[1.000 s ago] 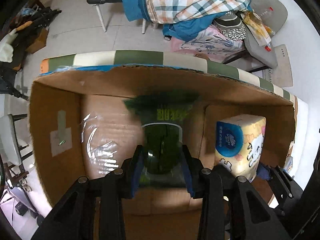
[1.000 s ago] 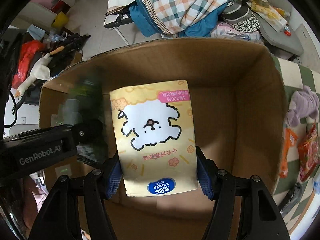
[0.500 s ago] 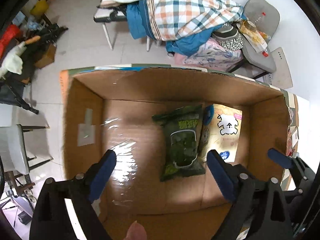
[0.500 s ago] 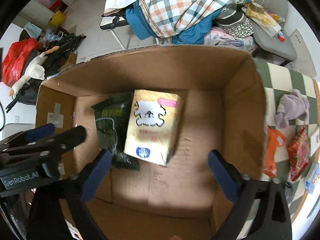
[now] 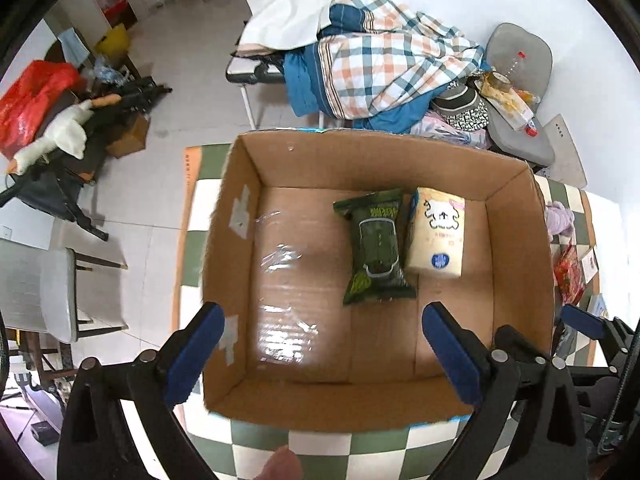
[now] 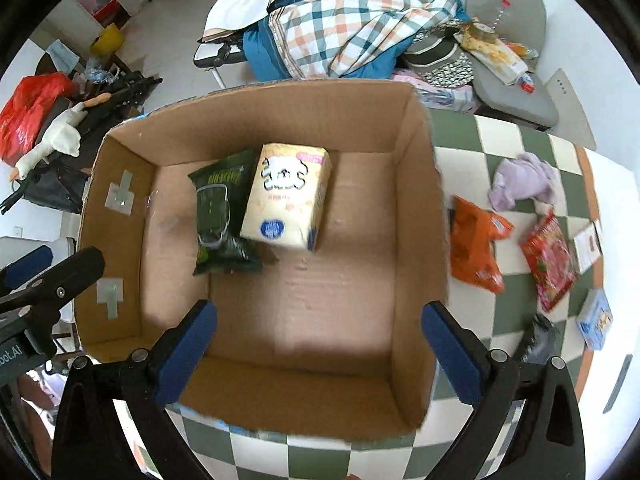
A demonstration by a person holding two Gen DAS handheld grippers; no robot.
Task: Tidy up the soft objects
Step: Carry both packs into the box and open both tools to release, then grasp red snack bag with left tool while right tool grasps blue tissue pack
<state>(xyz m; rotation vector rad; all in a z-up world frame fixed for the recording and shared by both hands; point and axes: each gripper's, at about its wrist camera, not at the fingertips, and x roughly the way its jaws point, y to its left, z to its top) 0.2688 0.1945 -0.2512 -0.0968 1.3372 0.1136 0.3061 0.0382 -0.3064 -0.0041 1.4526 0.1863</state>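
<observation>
An open cardboard box (image 5: 516, 264) (image 6: 420, 184) stands on the green-and-white checked table. On its floor a dark green packet (image 5: 374, 250) (image 6: 220, 212) lies flat beside a cream tissue pack (image 5: 438, 236) (image 6: 286, 198) with a cartoon dog. High above the box, my left gripper (image 5: 320, 350) hangs open with nothing between its blue pads. My right gripper (image 6: 318, 350) is open and empty too, pointing straight down into the box. To the right of the box lie a lilac cloth (image 6: 524, 180), an orange packet (image 6: 476, 246) and a red packet (image 6: 552, 260).
A small blue box (image 6: 596, 318), a white card (image 6: 586, 246) and a dark item (image 6: 538, 340) lie near the table's right edge. Beyond the table stand a chair piled with checked bedding (image 5: 384, 64), a grey chair (image 5: 520, 92) and floor clutter at left.
Both grippers opened, dropping the green packet and the tissue pack onto the box floor. Both hands then rose, so the whole box now shows.
</observation>
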